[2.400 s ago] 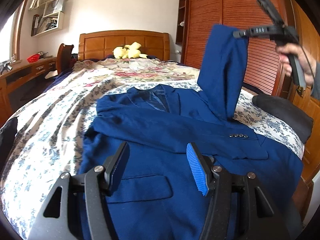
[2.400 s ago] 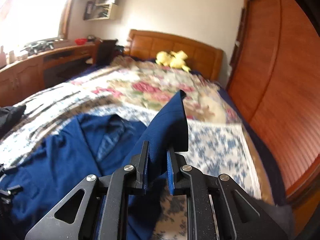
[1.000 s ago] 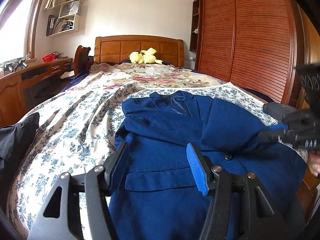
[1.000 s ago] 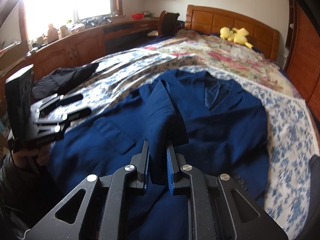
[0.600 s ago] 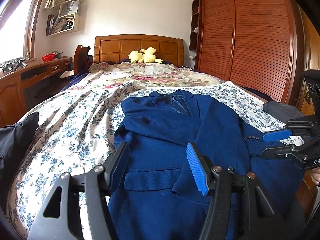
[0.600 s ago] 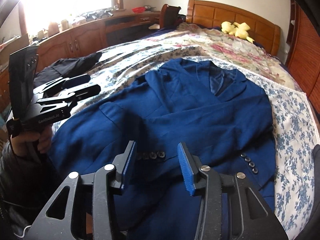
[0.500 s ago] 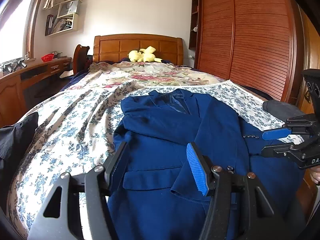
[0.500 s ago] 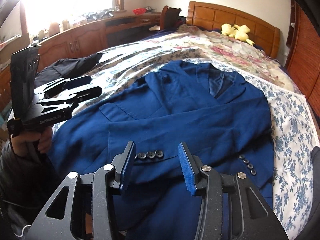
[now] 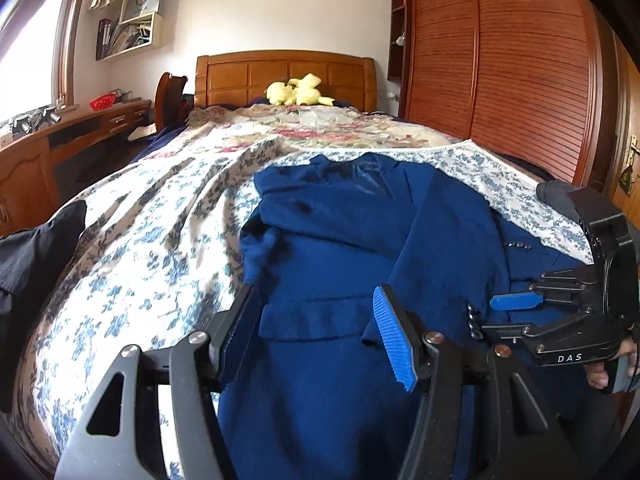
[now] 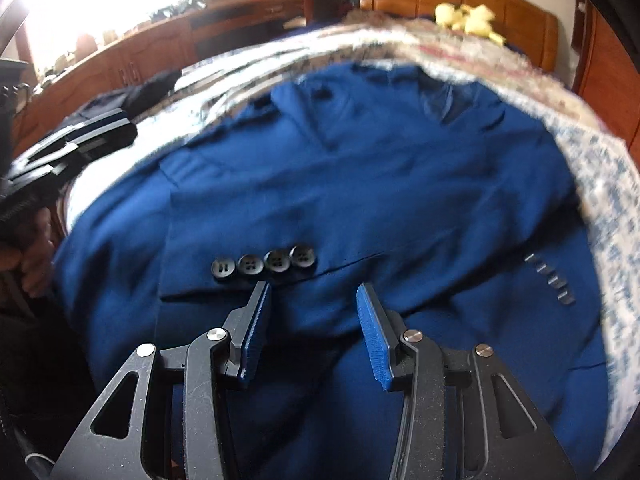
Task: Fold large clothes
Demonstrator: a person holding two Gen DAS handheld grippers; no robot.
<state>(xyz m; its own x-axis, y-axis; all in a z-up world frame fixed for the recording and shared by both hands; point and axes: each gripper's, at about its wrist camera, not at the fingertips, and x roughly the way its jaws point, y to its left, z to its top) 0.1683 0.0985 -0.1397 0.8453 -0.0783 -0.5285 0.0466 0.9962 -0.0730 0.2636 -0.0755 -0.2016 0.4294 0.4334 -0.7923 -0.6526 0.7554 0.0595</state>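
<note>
A dark blue suit jacket [image 9: 328,248] lies face up on the floral bedspread [image 9: 140,240], collar toward the headboard. One sleeve is folded across its front, and that sleeve's cuff buttons [image 10: 264,266] lie just beyond my right gripper [image 10: 312,312]. The right gripper hovers low over the jacket, open, with nothing pinched between its blue pads. In the left wrist view the right gripper [image 9: 504,314] comes in from the right edge. My left gripper [image 9: 316,320] stands open above the jacket's lower left side, holding nothing. The other cuff's buttons [image 10: 548,280] show at the right.
A black garment [image 9: 36,248] lies at the bed's left edge, another dark item [image 9: 556,194] at the right edge. A yellow plush toy [image 9: 298,92] sits by the wooden headboard. A slatted wardrobe [image 9: 520,80] stands on the right and a wooden desk [image 9: 60,140] on the left.
My right gripper opened and let go of the sleeve, which now lies across the jacket front. It then sank close to the jacket. The left gripper has stayed put.
</note>
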